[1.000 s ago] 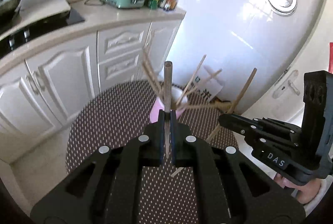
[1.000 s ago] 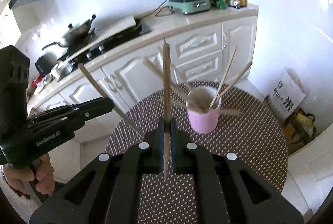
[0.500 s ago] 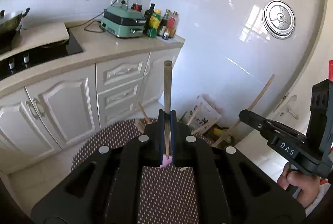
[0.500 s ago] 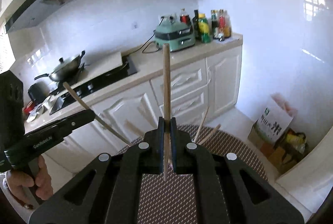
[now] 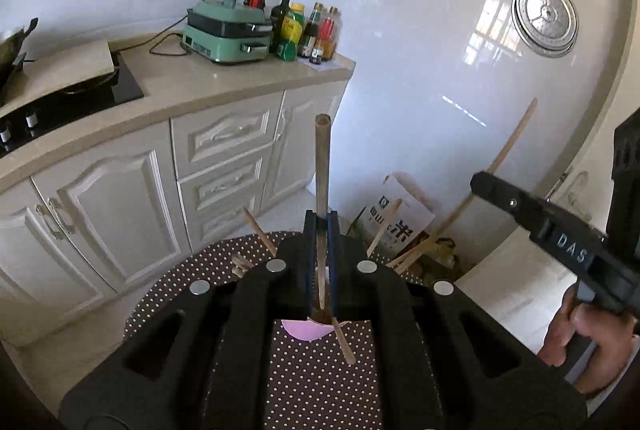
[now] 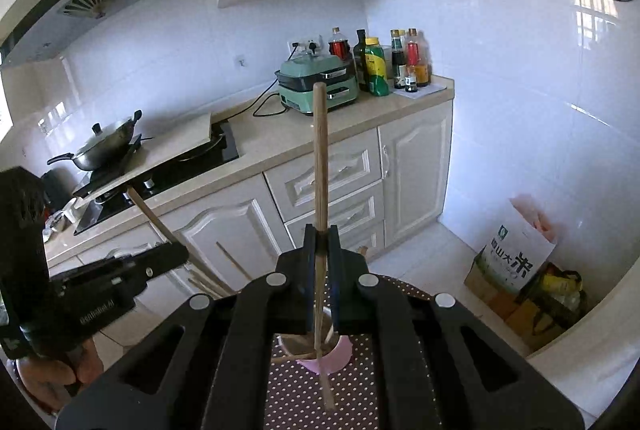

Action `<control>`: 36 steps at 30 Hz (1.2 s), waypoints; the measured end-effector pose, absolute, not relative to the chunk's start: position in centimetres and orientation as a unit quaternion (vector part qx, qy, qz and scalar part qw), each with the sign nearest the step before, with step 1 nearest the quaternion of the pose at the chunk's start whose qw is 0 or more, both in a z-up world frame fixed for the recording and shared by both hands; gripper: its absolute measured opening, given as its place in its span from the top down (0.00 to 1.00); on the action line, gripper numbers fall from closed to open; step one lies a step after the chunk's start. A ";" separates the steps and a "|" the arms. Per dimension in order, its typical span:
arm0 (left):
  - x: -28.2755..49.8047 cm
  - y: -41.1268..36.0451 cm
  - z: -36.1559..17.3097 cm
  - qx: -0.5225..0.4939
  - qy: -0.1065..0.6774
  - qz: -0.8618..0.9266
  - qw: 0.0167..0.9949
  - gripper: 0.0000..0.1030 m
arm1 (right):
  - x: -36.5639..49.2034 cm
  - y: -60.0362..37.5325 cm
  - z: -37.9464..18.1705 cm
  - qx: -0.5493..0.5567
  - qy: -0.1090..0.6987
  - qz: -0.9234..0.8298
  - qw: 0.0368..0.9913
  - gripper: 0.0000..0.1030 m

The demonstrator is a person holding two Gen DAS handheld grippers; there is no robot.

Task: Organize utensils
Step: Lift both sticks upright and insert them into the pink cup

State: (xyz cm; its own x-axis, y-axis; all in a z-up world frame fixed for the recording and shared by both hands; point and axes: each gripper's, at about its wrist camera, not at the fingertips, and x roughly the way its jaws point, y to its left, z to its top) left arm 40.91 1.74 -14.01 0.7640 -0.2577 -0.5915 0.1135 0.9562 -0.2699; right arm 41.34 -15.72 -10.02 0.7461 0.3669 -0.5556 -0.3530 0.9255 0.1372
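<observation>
Several wooden chopsticks [image 5: 380, 230] already in near pink cup [image 6: 326, 360]; two more, clamped in left gripper [image 5: 321, 226] and right gripper [image 6: 321, 234], left to drop.

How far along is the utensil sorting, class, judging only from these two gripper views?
Done: several chopsticks already lean in the pink cup. In hand: the left gripper and right gripper each clamp one chopstick. Left: dropping both into the cup.

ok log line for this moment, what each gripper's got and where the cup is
left gripper: shut on chopstick | right gripper: shut on chopstick | pink cup: on dotted table, below fingers
</observation>
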 end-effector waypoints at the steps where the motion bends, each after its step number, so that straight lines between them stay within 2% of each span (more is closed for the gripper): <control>1: 41.0 1.5 -14.5 -0.105 0.333 -0.100 0.931 0.95 | 41.4 -15.7 -10.3 0.009 0.301 0.193 0.934 0.96; 17: 40.9 -0.4 -19.8 -0.077 0.405 -0.112 0.904 0.95 | 41.6 -14.9 -14.5 -0.034 0.341 0.219 0.914 0.96; 36: 40.1 -1.9 -20.7 -0.049 0.445 -0.091 0.889 0.93 | 40.9 -13.8 -19.5 -0.059 0.405 0.235 0.882 0.95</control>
